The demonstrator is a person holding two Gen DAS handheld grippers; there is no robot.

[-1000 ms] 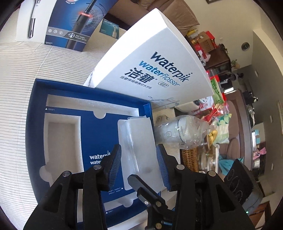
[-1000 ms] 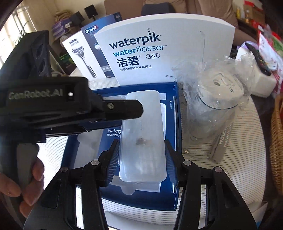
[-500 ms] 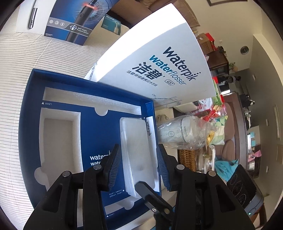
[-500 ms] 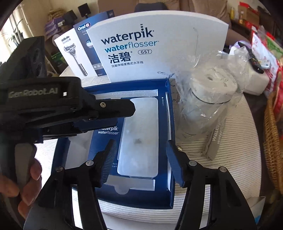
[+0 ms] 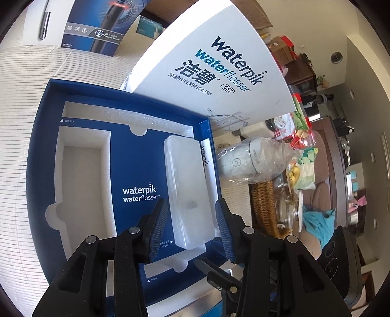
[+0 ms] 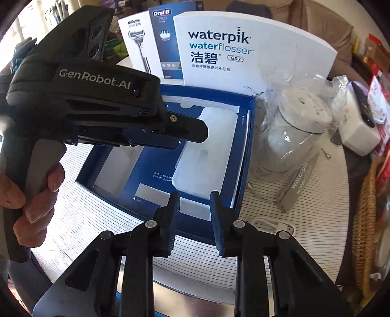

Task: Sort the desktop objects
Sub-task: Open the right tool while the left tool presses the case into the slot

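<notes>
Lower centre of the right wrist view: open blue cardboard box (image 6: 219, 229), frosted plastic case (image 6: 204, 156) in its right-hand slot. Behind it, white Waterpik lid (image 6: 256, 48) standing upright. Right of it, bagged white flosser (image 6: 299, 131).

I am in a home living room: a brown sofa (image 6: 324, 22) behind my striped round table (image 6: 304, 219), a wicker basket (image 5: 264, 209) at its edge.
</notes>
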